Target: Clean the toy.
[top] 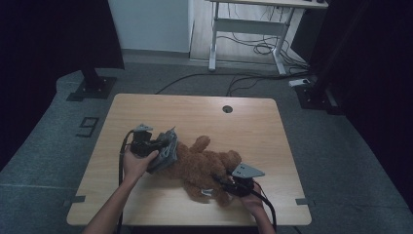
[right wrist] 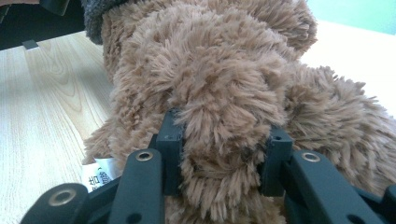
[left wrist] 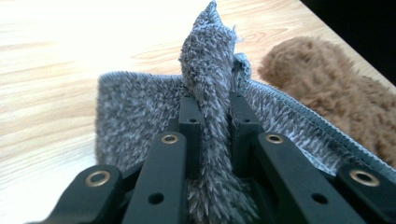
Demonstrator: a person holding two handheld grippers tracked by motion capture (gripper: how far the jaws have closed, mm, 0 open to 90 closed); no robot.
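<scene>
High view, teddy bear [top: 204, 165] lying crosswise, left-to-right

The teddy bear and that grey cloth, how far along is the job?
Done: both grips look set. The right claw is clamped on a limb of the brown teddy bear, pinning it to the wooden table. In hand: the left claw pinches a fold of the grey fuzzy cloth, which lies at the bear's other end. Left: the cloth covers little of the bear; whether it goes on or comes off, I cannot tell.
</scene>
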